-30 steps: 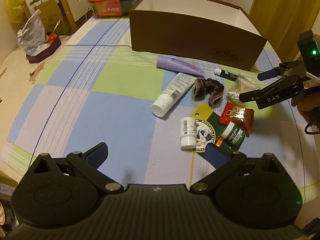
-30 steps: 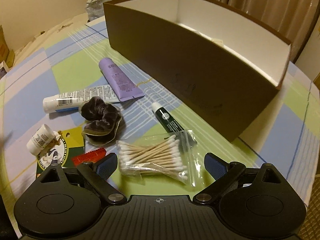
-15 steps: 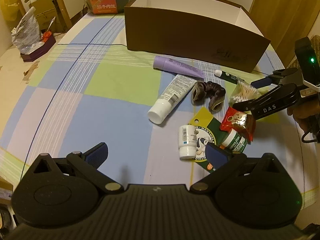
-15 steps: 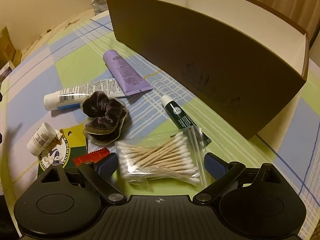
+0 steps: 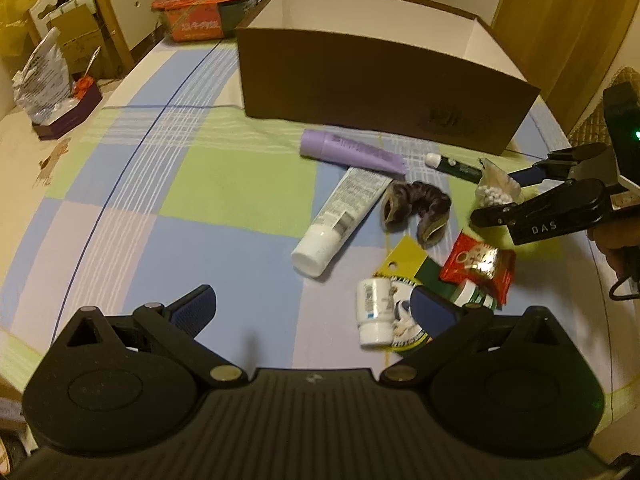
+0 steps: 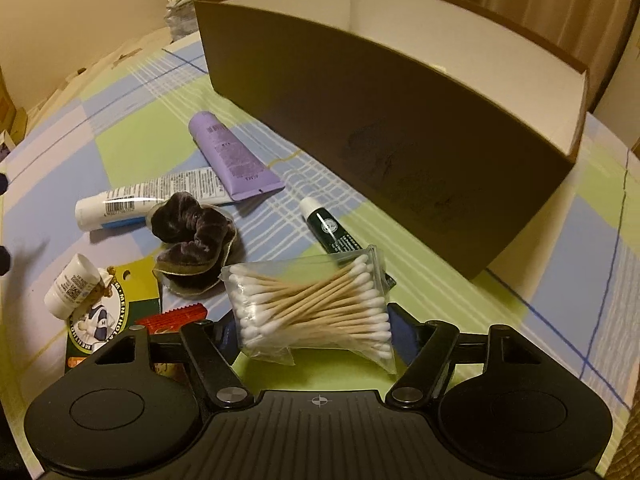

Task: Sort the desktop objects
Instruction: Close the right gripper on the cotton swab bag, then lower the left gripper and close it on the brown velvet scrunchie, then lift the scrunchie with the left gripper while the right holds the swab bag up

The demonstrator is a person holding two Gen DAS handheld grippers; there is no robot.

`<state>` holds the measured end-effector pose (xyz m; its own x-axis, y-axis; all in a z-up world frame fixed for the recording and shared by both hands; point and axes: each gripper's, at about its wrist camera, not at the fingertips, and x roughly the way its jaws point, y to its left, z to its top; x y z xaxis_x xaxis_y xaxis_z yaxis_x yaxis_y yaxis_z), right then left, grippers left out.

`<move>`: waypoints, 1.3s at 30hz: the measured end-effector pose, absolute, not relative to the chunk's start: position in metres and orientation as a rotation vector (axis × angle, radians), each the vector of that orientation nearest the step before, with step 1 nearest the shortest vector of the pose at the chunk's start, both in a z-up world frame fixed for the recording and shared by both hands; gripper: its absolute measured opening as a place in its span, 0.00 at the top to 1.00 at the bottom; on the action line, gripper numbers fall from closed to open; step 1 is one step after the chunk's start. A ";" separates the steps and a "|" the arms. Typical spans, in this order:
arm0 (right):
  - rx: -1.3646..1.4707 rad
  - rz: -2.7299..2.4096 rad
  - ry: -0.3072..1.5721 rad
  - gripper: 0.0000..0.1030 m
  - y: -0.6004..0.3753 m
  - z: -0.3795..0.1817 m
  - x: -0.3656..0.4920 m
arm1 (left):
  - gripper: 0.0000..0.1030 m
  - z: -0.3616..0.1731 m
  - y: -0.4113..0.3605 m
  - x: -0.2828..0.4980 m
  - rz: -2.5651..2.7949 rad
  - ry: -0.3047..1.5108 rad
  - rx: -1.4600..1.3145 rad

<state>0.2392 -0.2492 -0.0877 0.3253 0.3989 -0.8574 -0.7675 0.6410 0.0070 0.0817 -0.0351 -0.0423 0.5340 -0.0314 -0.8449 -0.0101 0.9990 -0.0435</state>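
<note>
Closing in since a moment ago, the right gripper (image 6: 316, 330) now has its blue pads against both sides of the bag of cotton swabs (image 6: 310, 306), apparently pinching it; earlier the jaws stood wide of it. That bag lies just in front of the brown cardboard box (image 6: 400, 128), partly over a green tube (image 6: 334, 230). Farther from the box are a dark scrunchie (image 6: 192, 232), a purple tube (image 6: 232, 156) and a white tube (image 6: 148, 198). The left gripper (image 5: 312, 306) hangs spread and empty, well apart from the box. Slick, loose plastic could slide from the pads during a lift, or drag the green tube along.
</note>
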 end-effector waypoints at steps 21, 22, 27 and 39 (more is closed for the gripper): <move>-0.355 0.576 0.952 0.31 -0.325 -0.039 0.202 | 0.14 -0.086 -0.111 0.166 -0.337 0.956 0.208; -0.349 0.568 0.956 0.31 -0.327 -0.040 0.201 | 0.18 -0.089 -0.113 0.168 -0.345 0.960 0.229; -0.319 0.544 0.966 0.31 -0.333 -0.043 0.200 | 0.37 -0.101 -0.116 0.179 -0.347 0.999 0.264; -0.303 0.556 0.930 0.31 -0.328 -0.036 0.198 | 0.85 -0.077 -0.105 0.169 -0.329 0.980 0.266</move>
<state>0.1977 -0.3285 -0.0355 0.4722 0.3189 -0.8218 -0.5723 0.8200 -0.0107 0.1687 -0.1050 -0.0773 0.5143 -0.1511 -0.8442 0.3881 0.9188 0.0720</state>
